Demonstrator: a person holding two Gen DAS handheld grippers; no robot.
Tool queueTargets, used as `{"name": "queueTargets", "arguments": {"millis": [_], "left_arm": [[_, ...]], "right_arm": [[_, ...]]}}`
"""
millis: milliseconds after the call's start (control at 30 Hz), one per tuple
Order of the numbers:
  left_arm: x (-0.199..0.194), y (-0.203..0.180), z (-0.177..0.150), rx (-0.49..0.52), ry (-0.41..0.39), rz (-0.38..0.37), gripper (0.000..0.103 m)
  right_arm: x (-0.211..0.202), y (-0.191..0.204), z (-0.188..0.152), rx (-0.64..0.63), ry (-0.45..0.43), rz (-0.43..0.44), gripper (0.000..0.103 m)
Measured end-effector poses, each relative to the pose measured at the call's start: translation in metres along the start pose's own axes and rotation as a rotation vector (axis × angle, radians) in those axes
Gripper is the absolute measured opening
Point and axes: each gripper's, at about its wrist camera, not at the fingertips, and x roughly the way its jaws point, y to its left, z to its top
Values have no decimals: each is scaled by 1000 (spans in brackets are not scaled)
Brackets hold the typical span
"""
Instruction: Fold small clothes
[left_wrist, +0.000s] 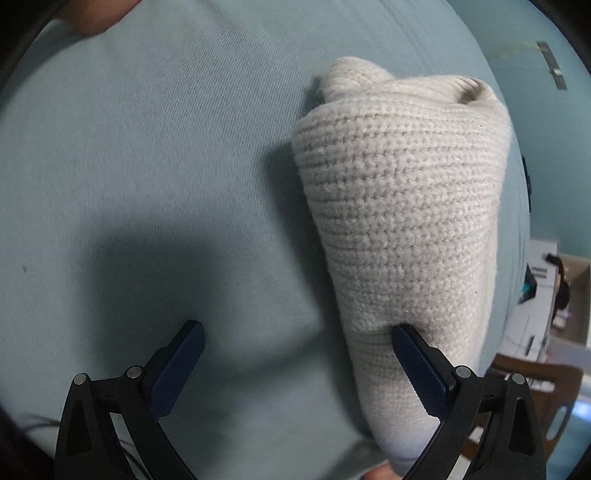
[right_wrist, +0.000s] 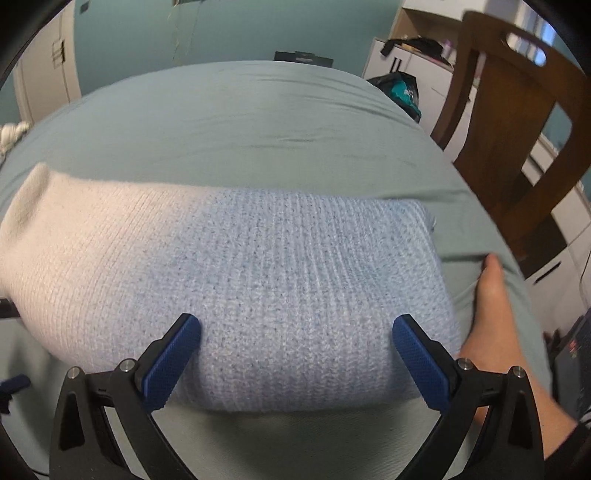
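We record one knitted sock (right_wrist: 236, 280), cream at one end and pale blue at the other, lying on the green sheet (right_wrist: 258, 122); left gripper (left_wrist: 297, 345) spread, one finger touching the cream end; right gripper (right_wrist: 295, 334) spread over the blue end.

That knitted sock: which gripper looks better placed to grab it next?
Probably the right gripper: its open jaws straddle the sock's blue end. The left gripper is open mostly over bare sheet, touching the sock's cream part only with one jaw.
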Motion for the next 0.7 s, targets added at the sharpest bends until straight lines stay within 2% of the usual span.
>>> {"name": "queueTargets", "arguments": {"millis": [100,167,233,300,367,433,500,600,667,700], "left_arm": [[5,8,-4,-97,55,-74,102],[6,15,-8,-140,102,-199,102],[5,23,-11,-204,93,-340,102],[6,23,-9,-240,72,-410,103],[9,10,-6,-195,68,-435,103],[7,1,0,-162,19,-464,103],[11,-16,9,-121,-12,-457,103],[39,-39,28,-99,57,-389,103],[49,-43,44,-135,83,-395,102],[51,-41,51,-172,83,-428,101]], "right_arm": [[4,-3,1,44,-10,20,102],[5,-4,0,54,-27,21,102],[7,-1,0,48,-39,13,102],[8,3,-1,40,-47,0,102],[7,6,-2,39,-63,-13,102],[6,7,-2,43,-70,-18,102],[6,8,-1,50,-76,-18,102],[6,8,-1,49,-85,-18,102],[5,7,0,37,-90,-16,102],[4,7,0,34,-91,-14,102]]}}
